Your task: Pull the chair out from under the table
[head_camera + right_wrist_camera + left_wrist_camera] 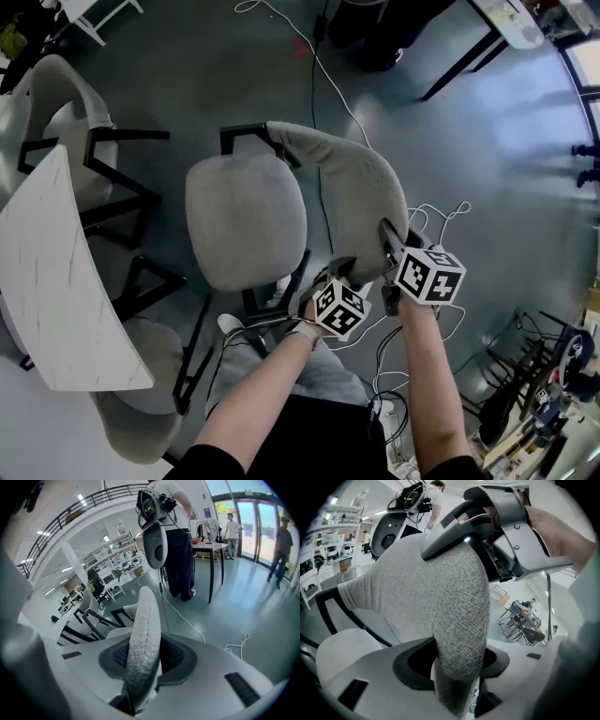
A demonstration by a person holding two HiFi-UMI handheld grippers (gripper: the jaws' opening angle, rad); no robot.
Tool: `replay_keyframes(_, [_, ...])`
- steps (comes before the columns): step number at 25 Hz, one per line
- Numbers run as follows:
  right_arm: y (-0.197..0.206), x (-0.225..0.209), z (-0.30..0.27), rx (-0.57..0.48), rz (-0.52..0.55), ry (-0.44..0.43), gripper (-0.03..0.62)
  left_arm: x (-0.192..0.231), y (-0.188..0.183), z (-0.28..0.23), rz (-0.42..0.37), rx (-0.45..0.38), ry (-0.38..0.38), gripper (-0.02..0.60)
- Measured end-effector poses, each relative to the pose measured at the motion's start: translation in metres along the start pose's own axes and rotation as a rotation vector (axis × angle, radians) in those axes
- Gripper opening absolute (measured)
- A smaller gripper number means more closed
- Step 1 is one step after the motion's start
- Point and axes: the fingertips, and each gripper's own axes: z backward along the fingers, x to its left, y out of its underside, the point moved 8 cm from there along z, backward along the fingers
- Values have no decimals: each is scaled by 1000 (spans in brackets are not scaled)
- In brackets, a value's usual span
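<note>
A grey upholstered chair on black legs stands clear of the white marble table, its seat fully showing to the table's right. Its curved backrest faces me. My left gripper is shut on the backrest's lower near edge, and the grey fabric fills the gap between its pads. My right gripper is shut on the backrest's rim a little farther right; the thin padded edge is pinched between its pads. The right gripper also shows in the left gripper view, clamped over the rim.
Two more grey chairs sit at the table on the left. White and black cables trail over the grey floor behind the chair and by my feet. Black table legs stand far right, a metal rack near right. People stand by the doors.
</note>
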Motion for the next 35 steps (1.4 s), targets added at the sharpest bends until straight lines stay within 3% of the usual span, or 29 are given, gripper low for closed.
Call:
replay_keyframes(13, [-11, -64, 20, -24, -24, 51, 106, -32, -36, -46, -18, 20, 28, 207])
replay_keyframes(20, [-12, -68, 20, -32, -29, 62, 109, -33, -39, -49, -18, 34, 45, 230])
replay_keyframes(27, [-8, -61, 26, -20, 1, 95, 132, -37, -37, -30, -4, 47, 89, 250])
replay_keyframes(35, [-10, -53, 74, -118, -16, 176, 172, -36, -27, 23, -20, -9, 76, 249])
